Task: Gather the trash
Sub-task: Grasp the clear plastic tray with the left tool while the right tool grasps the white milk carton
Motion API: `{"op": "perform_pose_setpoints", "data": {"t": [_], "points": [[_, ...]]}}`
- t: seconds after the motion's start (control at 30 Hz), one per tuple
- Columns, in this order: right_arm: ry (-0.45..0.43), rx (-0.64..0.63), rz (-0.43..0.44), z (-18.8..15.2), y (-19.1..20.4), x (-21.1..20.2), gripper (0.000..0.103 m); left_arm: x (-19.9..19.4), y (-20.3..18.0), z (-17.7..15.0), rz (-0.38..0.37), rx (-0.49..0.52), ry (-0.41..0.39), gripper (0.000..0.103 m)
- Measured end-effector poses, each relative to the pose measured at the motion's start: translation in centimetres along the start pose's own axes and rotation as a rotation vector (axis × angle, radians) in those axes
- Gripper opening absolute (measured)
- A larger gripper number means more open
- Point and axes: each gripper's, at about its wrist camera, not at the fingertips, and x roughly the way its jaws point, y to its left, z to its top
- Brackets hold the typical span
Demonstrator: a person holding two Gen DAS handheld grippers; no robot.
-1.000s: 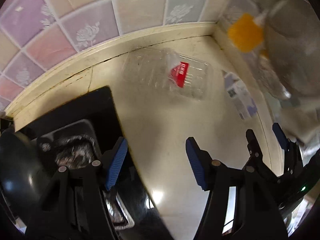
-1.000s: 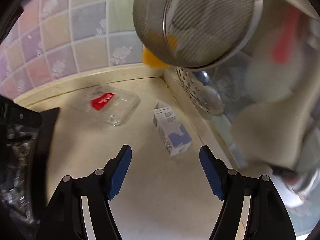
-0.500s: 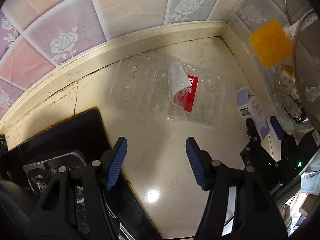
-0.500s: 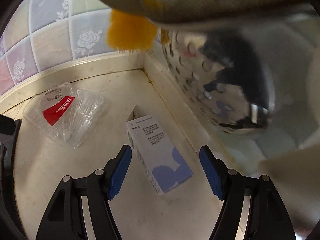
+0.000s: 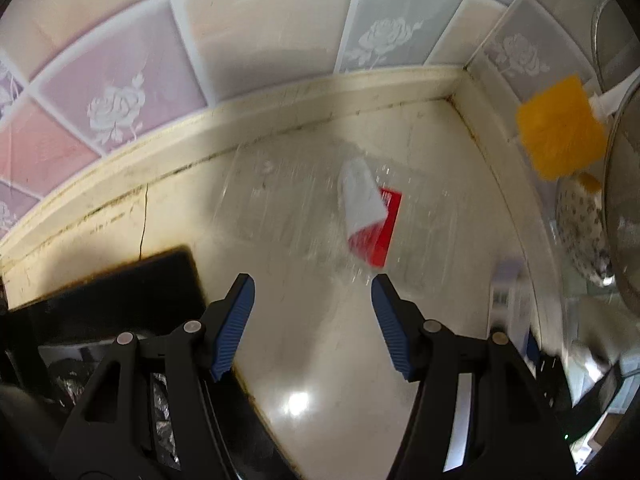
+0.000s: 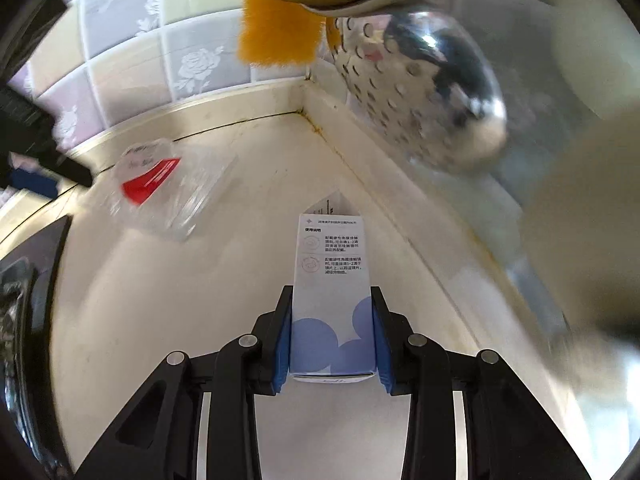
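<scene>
On the cream tabletop (image 5: 328, 344), the left tongs (image 5: 312, 300) gape empty just short of the crumpled clear plastic tray with red label (image 5: 320, 216); it could skid or crackle away. The right tongs (image 6: 332, 334) are closing, blue pads against the white-and-lavender carton (image 6: 331, 280), its long axis pointing away toward the corner; a shallow end-grip might let it pivot.

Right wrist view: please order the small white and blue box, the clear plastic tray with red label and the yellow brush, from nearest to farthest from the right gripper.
1. Small white and blue box: between the closing jaws of the right gripper, pads on its sides.
2. Clear plastic tray with red label: on the counter, ahead and left.
3. Yellow brush: hanging above the corner, farthest.
</scene>
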Motion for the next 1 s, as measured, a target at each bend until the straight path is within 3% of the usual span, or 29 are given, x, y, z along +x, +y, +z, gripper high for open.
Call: {"op": "perform_pose_setpoints", "data": {"t": [0.17, 0.37, 0.4, 0.5, 0.57, 0.6, 0.77, 1.0], "points": [[0.014, 0.024, 0.035, -2.8, 0.2, -1.5, 0.034, 0.4, -1.2, 1.3, 0.033, 0.034, -0.041, 0.058], [0.036, 0.059, 0.054, -4.7, -0.3, -2.6, 0.034, 3.2, -2.7, 1.6, 0.068, 0.088, -0.016, 0.056], [0.037, 0.067, 0.054, -4.9, -0.9, -3.4, 0.034, 3.6, -2.9, 1.6, 0.072, 0.092, -0.016, 0.053], [0.043, 0.085, 0.051, -5.6, -1.7, -3.8, 0.034, 4.9, -3.2, 1.3, 0.065, 0.093, 0.016, 0.027], [0.042, 0.096, 0.045, -6.3, -2.1, -4.4, 0.034, 5.1, -3.4, 1.2, 0.033, 0.086, 0.023, 0.005], [0.043, 0.1, 0.042, -6.3, -2.4, -4.5, 0.034, 4.8, -3.6, 1.1, 0.025, 0.092, 0.018, 0.002], [0.043, 0.12, 0.042, -8.0, -3.7, -6.8, 0.034, 2.9, -3.8, 0.3, 0.018, 0.098, 0.0, 0.0], [0.015, 0.115, 0.07, -9.0, -4.4, -10.6, 0.034, -1.9, -4.6, -3.5, 0.005, 0.12, -0.03, 0.0]]}}
